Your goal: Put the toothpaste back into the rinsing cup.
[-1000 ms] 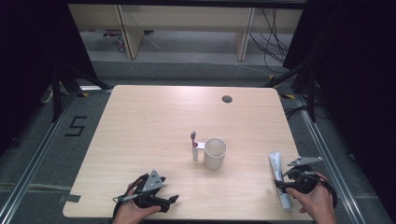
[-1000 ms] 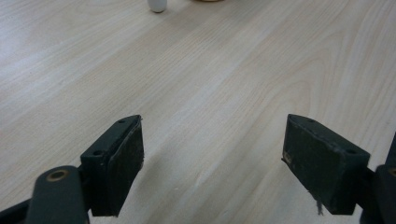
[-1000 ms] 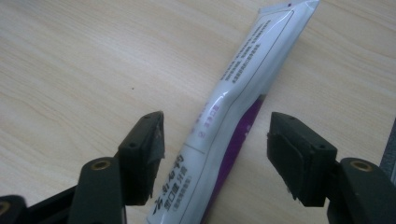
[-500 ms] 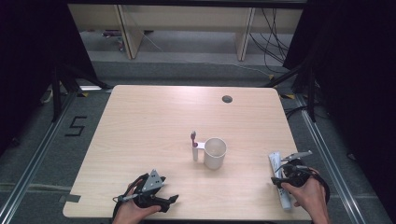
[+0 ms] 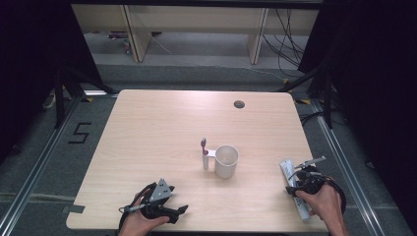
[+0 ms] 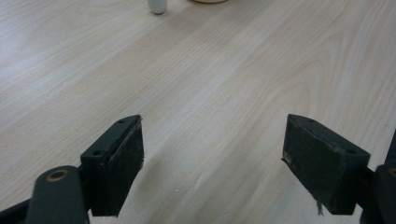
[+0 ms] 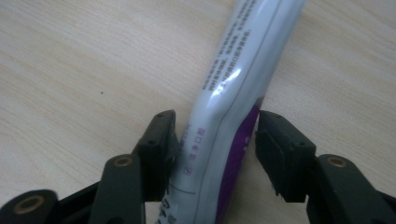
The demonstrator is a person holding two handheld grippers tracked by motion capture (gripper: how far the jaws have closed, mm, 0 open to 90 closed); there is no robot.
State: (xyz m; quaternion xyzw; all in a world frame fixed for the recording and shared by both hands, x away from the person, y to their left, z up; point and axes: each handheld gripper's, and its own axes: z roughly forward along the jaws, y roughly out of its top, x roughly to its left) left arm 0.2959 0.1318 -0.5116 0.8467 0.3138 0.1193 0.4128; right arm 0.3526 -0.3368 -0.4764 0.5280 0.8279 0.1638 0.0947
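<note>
I have the right gripper point(image 7: 215, 140) down over the toothpaste tube point(image 7: 233, 93), which lies flat on the table point(image 5: 162, 128) near its right edge, well apart from the cup point(image 5: 226, 161). In the right gripper view the jaws straddle the tube's lower body: the left pad looks to be touching it and denting it a little, while on the right I cannot tell whether the pad has met the purple side or stands just off it — the angle is poor there. So I would call this a grasp closing, not a firm hold; the tube rests on the wood, not lifted.

My left gripper point(image 6: 212, 168) sits at the near left of the table with its jaws spread wide and nothing between them, only bare wood ahead of it.

In the middle, the cup stands upright with a toothbrush point(image 5: 204, 153) standing just beside it on its left, outside the cup as far as I can see.

My reading of progress: early. The tube has been reached and bracketed — what is left is to finish the squeeze, raise it, and carry it wherever it belongs, most likely toward the cup and brush.
</note>
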